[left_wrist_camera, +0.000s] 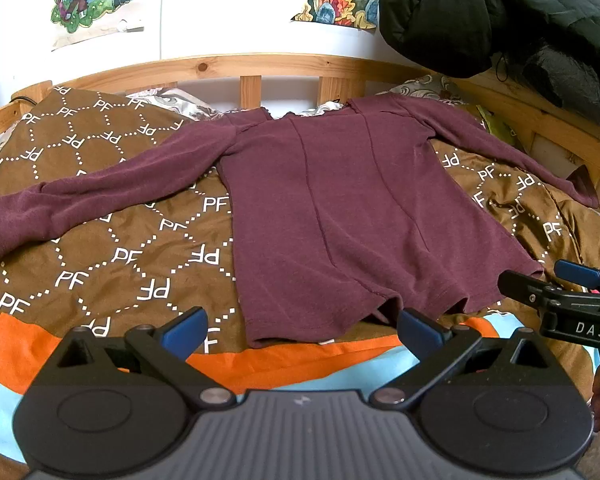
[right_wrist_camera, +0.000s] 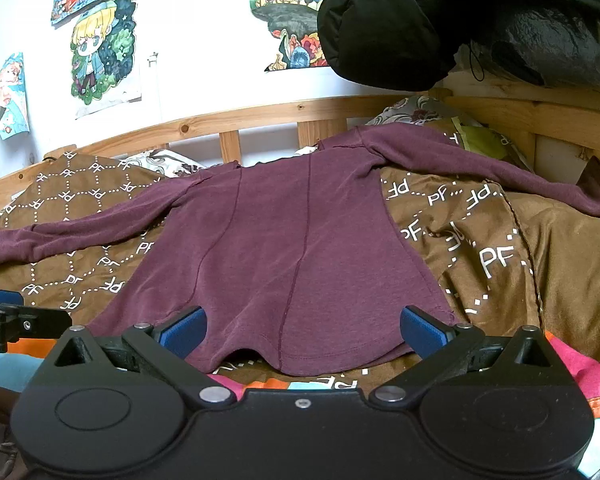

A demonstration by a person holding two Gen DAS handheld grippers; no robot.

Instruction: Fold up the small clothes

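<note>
1. A maroon long-sleeved top (left_wrist_camera: 340,216) was laid out flat on the bed, on a brown blanket (left_wrist_camera: 100,240) printed with white "PF" letters and dotted diamonds. Both sleeves were stretched out to the sides, neck toward the wooden bed rail (left_wrist_camera: 252,88), hem toward the cameras.
2. The hem wasn't totally smooth; it rippled up a bit along the near edge in both views.
3. The left gripper (left_wrist_camera: 300,332) sat just short of the hem, near its left corner, fingers (left_wrist_camera: 184,330) spread wide with nothing between them.
4. The right gripper (right_wrist_camera: 302,330) was the same deal: fingers (right_wrist_camera: 422,330) wide apart, empty, hovering at the hem's right half. Couldn't tell if the tips actually touched the fabric.
5. The two grippers were side by side, each one poking into the edge of the other's view.
6. A black puffy jacket (left_wrist_camera: 500,16) hung over the far right corner of the bed frame.
7. Colourful cartoon posters (right_wrist_camera: 100,52) were stuck on the white wall behind the rail.
8. Orange and light blue bedding (left_wrist_camera: 20,360) showed under the blanket's near edge.
</note>
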